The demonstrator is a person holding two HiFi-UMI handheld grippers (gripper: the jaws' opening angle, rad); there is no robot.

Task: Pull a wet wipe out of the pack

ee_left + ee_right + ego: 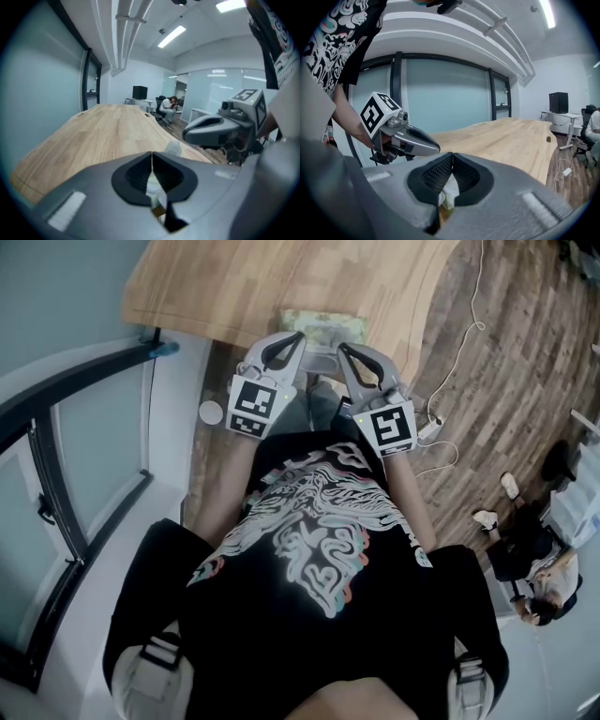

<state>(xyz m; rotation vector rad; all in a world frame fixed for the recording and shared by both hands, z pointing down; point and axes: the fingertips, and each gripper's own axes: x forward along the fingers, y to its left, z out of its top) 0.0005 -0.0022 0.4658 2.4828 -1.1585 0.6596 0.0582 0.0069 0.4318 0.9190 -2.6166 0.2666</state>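
The wet wipe pack (319, 326), pale green and white, lies at the near edge of the wooden table (234, 287). My left gripper (300, 336) hovers just left of the pack, its jaws shut and empty. To the pack's right, my right gripper (342, 348) is held the same way, shut with nothing in it. In the left gripper view the jaw tips (151, 155) meet, and a bit of the pack (174, 148) shows past them. In the right gripper view the shut gripper (451, 156) has the pack (448, 193) showing through the gap below its tips.
The table's curved edge runs to the right of the pack. On the wood floor lie a white cable and adapter (431, 427), with shoes (487, 518) farther right. A small white round thing (211, 412) sits by the dark-framed glass wall (56, 493). A person (534, 587) sits at lower right.
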